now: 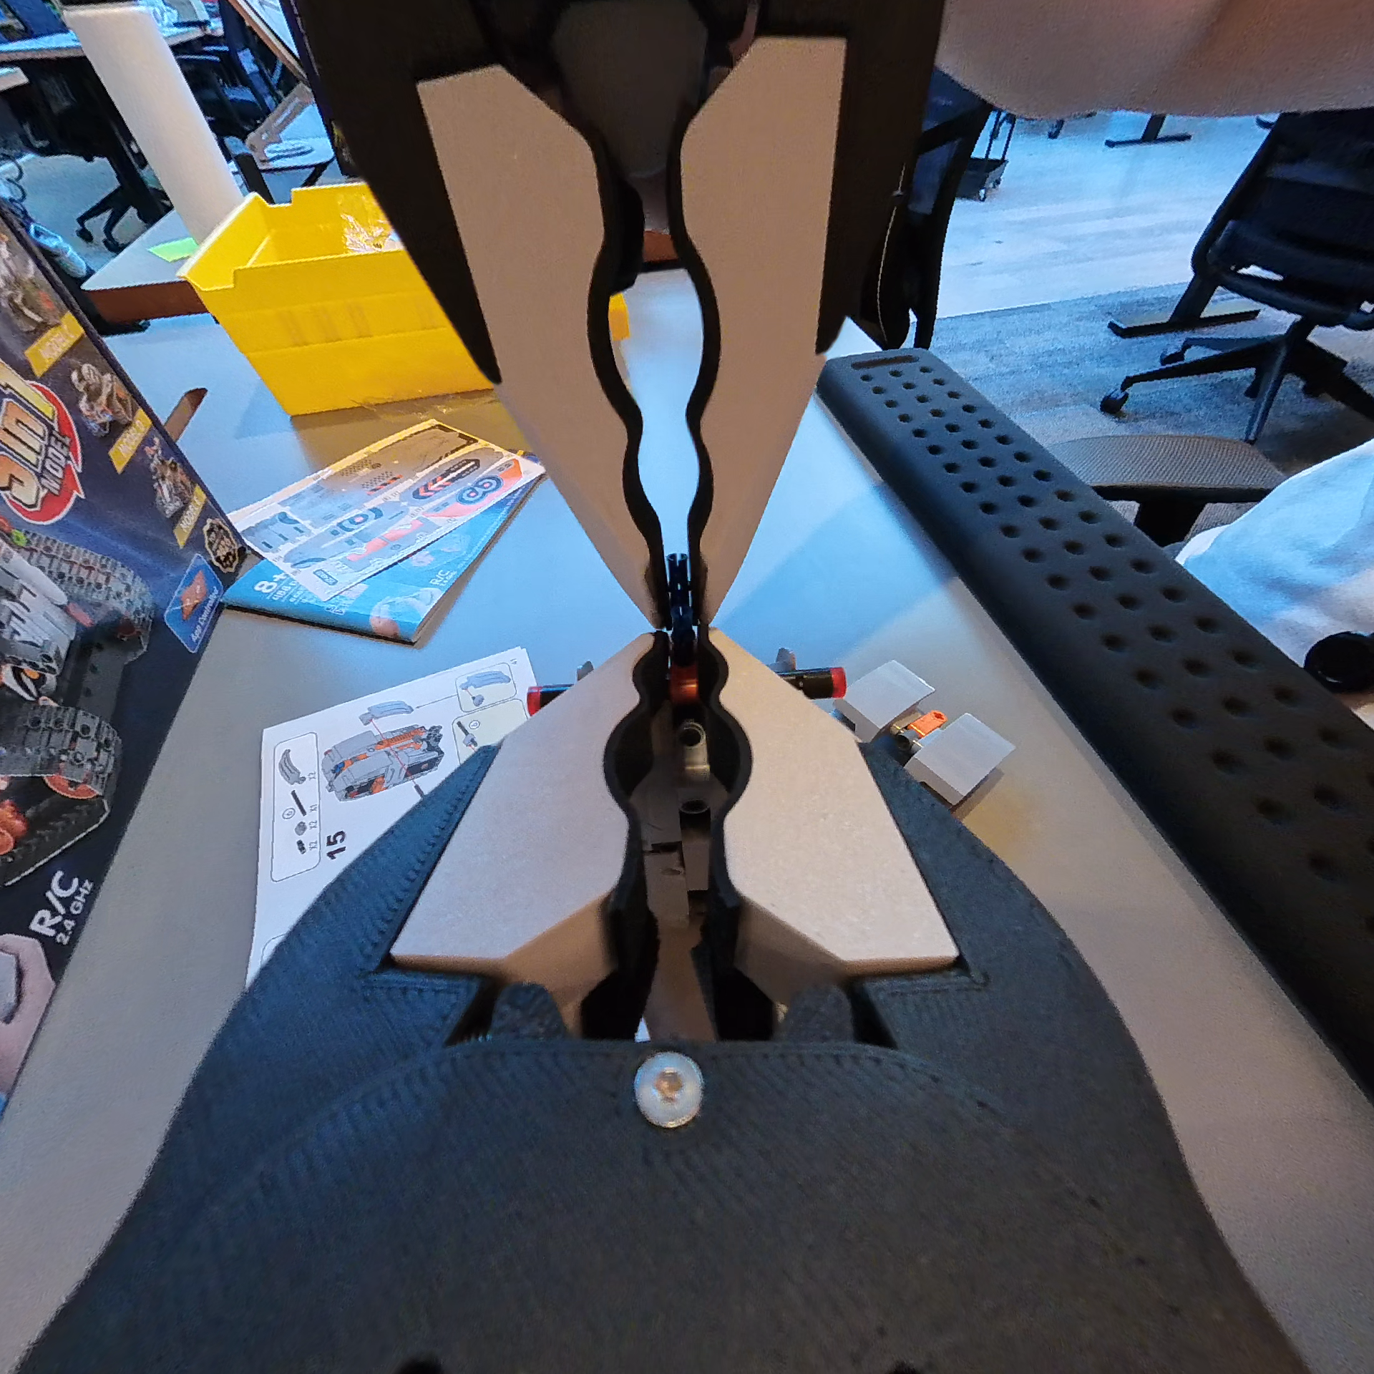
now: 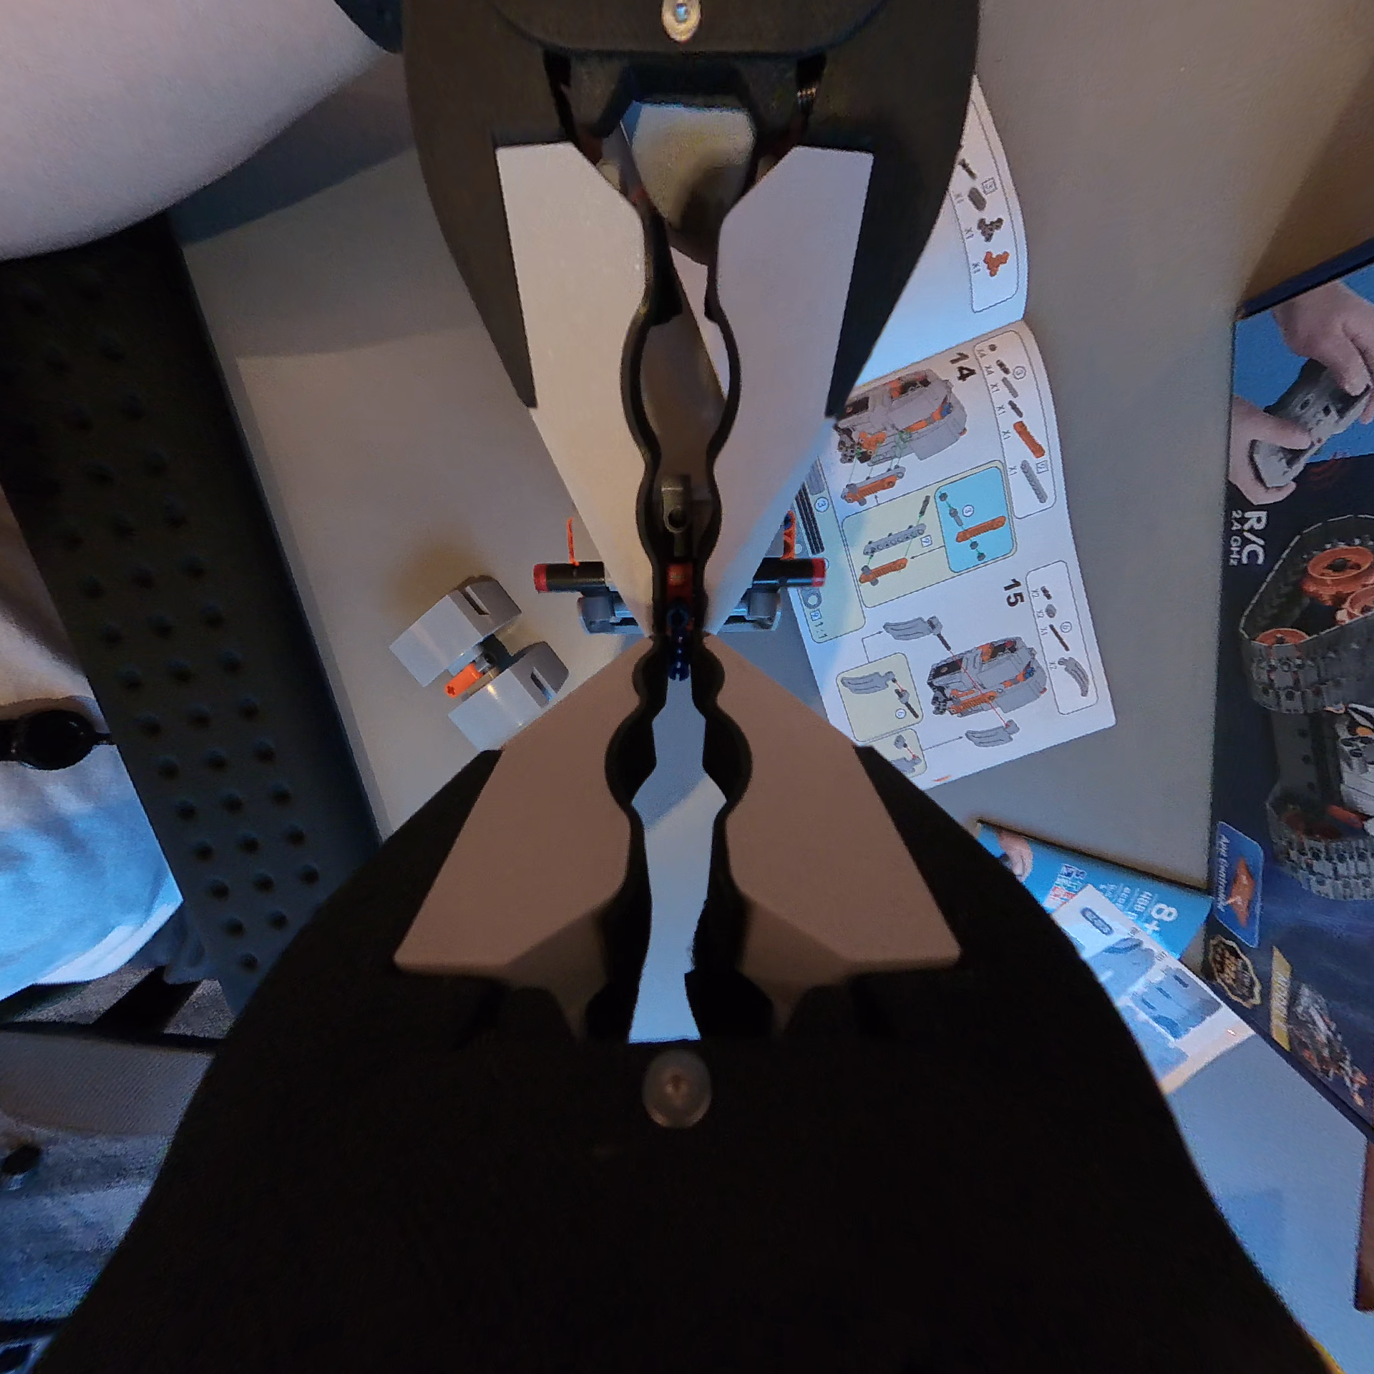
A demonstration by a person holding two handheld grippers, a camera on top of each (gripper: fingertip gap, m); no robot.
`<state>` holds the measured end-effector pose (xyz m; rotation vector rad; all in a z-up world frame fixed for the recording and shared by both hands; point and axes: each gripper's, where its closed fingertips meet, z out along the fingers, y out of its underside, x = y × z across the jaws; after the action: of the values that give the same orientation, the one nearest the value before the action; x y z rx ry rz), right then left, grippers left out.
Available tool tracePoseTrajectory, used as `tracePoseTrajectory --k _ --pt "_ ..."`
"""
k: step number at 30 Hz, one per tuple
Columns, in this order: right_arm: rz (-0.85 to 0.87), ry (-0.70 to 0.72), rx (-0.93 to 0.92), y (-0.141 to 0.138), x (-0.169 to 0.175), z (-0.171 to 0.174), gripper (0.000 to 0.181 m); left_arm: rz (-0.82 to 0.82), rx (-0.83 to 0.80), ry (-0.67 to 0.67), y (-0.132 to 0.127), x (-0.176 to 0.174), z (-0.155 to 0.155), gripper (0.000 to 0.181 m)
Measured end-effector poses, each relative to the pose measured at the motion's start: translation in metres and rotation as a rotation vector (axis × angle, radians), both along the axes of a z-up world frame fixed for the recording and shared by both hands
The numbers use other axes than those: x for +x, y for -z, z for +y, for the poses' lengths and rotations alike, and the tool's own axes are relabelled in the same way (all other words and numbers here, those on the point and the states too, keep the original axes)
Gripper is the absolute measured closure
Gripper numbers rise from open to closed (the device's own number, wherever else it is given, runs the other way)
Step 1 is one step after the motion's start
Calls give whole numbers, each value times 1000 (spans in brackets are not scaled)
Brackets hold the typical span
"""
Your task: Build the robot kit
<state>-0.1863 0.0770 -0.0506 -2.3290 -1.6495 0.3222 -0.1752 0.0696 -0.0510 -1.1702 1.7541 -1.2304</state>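
Note:
My left gripper [image 1: 680,641] is shut on a grey brick assembly [image 1: 691,751] with an orange piece [image 1: 684,682] at its tip and a cross axle with red ends [image 1: 825,678]. My right gripper [image 2: 678,641] is shut on a small dark blue pin [image 2: 678,654]. The two grippers meet tip to tip above the grey table. The pin [image 1: 680,587] touches the orange end of the assembly [image 2: 676,576]. The right gripper [image 1: 680,611] comes in from above in the left wrist view. The left gripper [image 2: 678,626] comes in from above in the right wrist view.
A grey two-block piece with an orange connector [image 1: 929,732] [image 2: 483,662] lies on the table. An instruction sheet [image 1: 386,758] [image 2: 952,595], a booklet [image 1: 386,535], a toy box [image 1: 74,595] [image 2: 1301,669], a yellow bin [image 1: 327,297] and a black perforated strip [image 1: 1115,595] [image 2: 149,558] surround it. The grippers are tip to tip, or close to it.

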Motion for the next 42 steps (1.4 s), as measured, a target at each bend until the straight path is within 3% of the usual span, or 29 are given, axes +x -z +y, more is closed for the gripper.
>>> tracePoseTrajectory --k 12,23,25,31,34,37,40,42 --pt "71 -11 -13 0 0 1 168 -7 -20 6 0 -1 0 176" --pt "131 -68 68 -16 -5 5 137 -2 -16 8 0 -1 0 176" --pt "131 -82 107 -23 -2 6 137 -5 -19 8 0 -2 1 176" --pt "223 -8 277 -29 31 11 141 0 -23 15 0 -3 -2 176" --pt "291 32 303 5 69 -12 145 -2 -17 14 0 -1 -2 175" --pt "330 216 247 51 118 -31 153 -18 -56 43 -5 -2 -7 166" --pt "510 488 148 60 146 -47 163 -78 -96 43 -23 -4 -9 157" --pt "532 657 139 66 172 -55 165 -112 -94 29 -34 -8 -7 156"
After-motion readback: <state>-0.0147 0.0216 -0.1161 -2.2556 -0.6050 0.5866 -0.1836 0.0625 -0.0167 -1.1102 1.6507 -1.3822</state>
